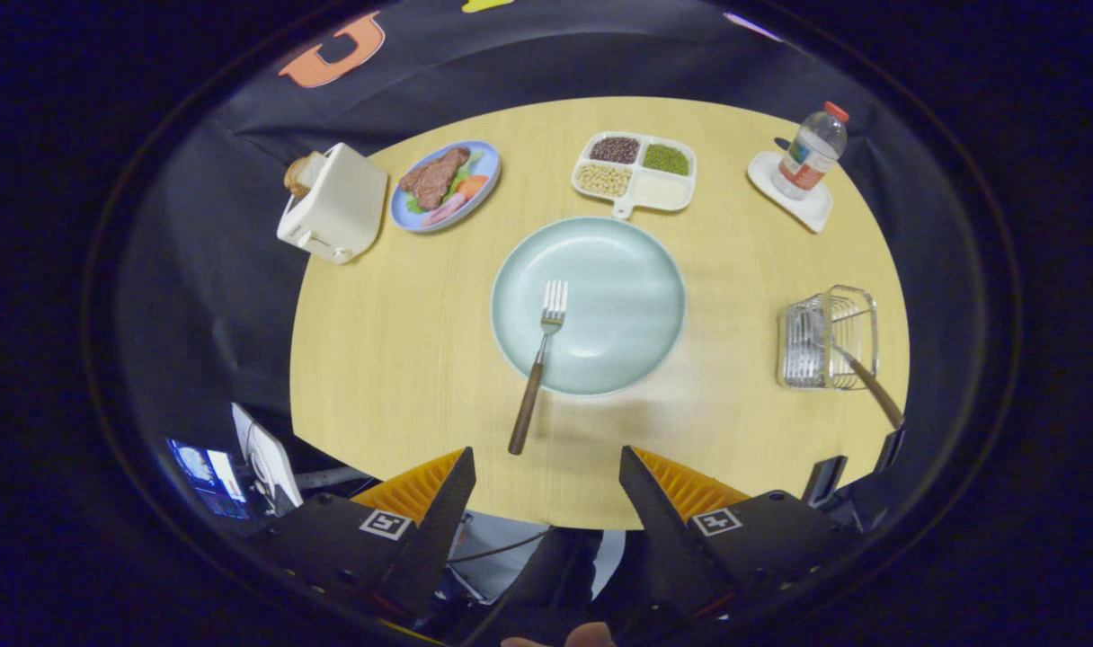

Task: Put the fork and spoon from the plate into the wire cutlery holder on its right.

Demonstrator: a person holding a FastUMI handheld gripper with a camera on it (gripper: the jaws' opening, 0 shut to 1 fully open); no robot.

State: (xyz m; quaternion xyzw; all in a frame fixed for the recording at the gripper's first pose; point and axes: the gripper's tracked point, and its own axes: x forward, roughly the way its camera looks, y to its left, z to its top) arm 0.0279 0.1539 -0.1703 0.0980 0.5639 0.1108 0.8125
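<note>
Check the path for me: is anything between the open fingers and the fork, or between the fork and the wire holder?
Nothing visible. The gripper is open with bare table before the fork; only tabletop lies between the plate and the wire cutlery holder.

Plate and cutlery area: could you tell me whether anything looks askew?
The fork lies tilted, tines on the plate, handle overhanging onto the table. Gripper open, holding nothing.

Spoon [870,388] bowl hidden inside holder [828,339]

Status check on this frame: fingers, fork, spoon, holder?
Gripper open, empty, short of the fork. Fork on plate, handle overhanging toward fingers. One handle already in wire holder, likely the spoon. Path clear.
</note>
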